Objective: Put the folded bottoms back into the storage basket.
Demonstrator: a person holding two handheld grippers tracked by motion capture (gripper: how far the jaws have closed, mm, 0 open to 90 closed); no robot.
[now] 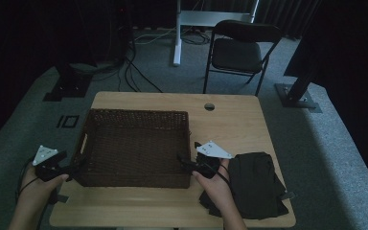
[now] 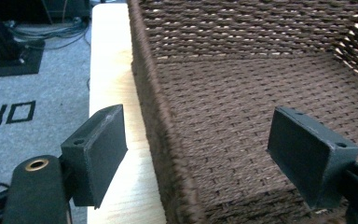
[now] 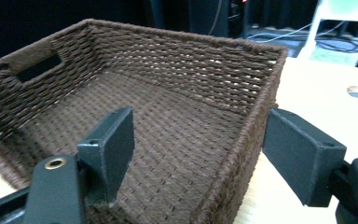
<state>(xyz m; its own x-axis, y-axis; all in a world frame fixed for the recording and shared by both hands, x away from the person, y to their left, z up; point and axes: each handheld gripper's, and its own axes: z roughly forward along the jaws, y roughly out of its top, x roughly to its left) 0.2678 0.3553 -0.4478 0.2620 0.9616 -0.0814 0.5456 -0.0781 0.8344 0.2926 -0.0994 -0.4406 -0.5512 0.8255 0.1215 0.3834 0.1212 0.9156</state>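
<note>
A dark brown wicker basket (image 1: 135, 118) stands on the wooden table (image 1: 235, 124), empty inside. My left gripper (image 1: 76, 167) is open at the basket's left near corner; in the left gripper view its jaws straddle the left wall (image 2: 156, 116), one outside over the table, one inside. My right gripper (image 1: 184, 162) is open at the basket's right near corner; in the right gripper view its jaws straddle the right wall (image 3: 251, 135) the same way. A folded dark cloth (image 1: 256, 184) lies on the table to the right, beside the right hand.
A black folding chair (image 1: 237, 50) stands beyond the table's far edge. A cable hole (image 1: 209, 106) is in the tabletop behind the basket. White desk legs (image 1: 177, 33) and cables lie on the grey carpet farther back.
</note>
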